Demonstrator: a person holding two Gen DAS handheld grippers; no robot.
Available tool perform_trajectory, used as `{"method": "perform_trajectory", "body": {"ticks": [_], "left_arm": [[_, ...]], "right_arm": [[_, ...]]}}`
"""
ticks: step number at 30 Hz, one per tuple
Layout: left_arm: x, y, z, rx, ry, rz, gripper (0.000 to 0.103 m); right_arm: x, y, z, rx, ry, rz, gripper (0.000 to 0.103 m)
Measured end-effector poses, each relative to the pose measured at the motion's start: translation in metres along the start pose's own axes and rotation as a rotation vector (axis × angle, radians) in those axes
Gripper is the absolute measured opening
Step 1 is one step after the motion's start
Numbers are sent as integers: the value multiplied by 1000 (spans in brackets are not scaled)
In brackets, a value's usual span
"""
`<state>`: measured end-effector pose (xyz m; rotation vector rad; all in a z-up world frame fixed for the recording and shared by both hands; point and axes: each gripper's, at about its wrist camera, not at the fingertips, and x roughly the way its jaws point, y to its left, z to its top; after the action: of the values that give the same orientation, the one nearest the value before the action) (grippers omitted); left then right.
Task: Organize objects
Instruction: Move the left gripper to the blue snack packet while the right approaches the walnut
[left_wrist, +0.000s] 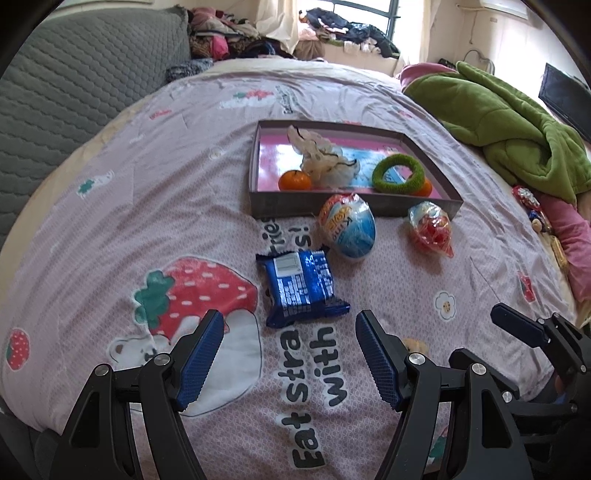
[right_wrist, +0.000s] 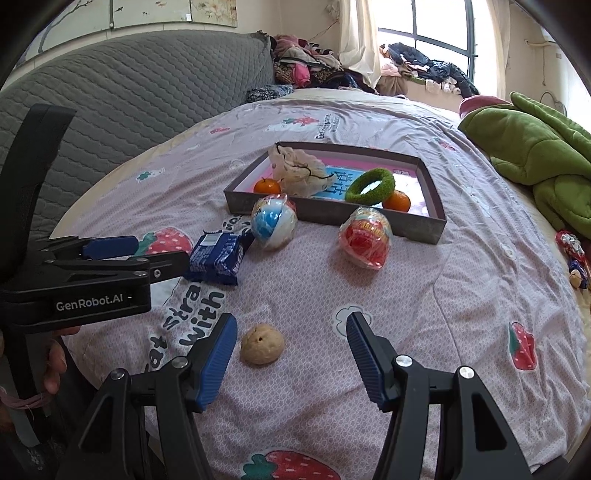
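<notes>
- Left wrist view: my left tool (left_wrist: 290, 354) is spread wide and holds nothing, poised just short of the blue snack packet (left_wrist: 301, 286), which lies flat on the bed (left_wrist: 110, 221) in front of the tray (left_wrist: 351, 205). The packet is crinkly, glossy foil; I judge it could slide or buckle on the soft quilt when the fingers close. Nearer the tray, against its front wall, sit a blue egg-shaped toy (left_wrist: 349, 227) and a red one (left_wrist: 432, 230), both in slippery film and rounded, likely to roll.
- Right wrist view: my right tool (right_wrist: 291, 352) is also spread and empty, with a small tan walnut-like lump (right_wrist: 262, 344) between its fingers, well short of the tray (right_wrist: 421, 229). It is hard, bumpy and round, so an off-centre pinch could squirt it away. Inside the tray lie two oranges, a fuzzy green ring (right_wrist: 371, 185) and a crumpled white bag (right_wrist: 299, 173).
</notes>
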<state>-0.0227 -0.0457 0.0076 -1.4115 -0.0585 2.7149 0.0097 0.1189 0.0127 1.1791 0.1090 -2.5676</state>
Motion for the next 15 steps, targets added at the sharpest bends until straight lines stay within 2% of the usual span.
{"method": "perform_trajectory", "body": {"ticks": [15], "left_arm": [[14,-6,4,-1,32,-3,75]], "right_arm": [[9,7,-7,-19,28,4,61]]}}
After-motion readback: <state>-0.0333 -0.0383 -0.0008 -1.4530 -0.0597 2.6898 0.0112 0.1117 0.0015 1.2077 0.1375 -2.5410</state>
